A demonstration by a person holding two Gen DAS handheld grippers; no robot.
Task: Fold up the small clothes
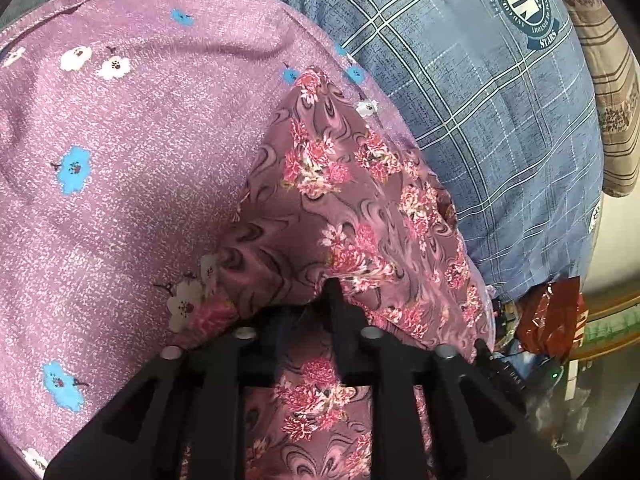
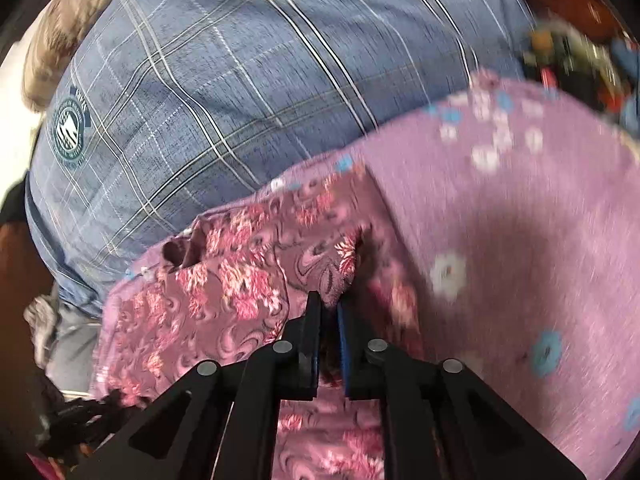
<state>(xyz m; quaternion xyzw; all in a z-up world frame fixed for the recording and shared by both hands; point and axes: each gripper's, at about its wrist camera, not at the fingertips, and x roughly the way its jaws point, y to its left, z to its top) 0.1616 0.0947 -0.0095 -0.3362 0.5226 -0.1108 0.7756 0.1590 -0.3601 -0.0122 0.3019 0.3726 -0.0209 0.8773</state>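
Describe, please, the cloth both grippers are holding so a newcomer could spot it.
On the blue plaid sheet lies a lilac cloth with blue and white flowers. On it sits the mauve cloth, the only one with pink flower clusters and dark swirls.

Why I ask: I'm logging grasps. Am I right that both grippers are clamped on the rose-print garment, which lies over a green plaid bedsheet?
One detail is off: the plaid bedsheet is blue, not green, as both wrist views show. The rest holds: the left gripper and the right gripper each have their jaws shut on the rose-print garment.
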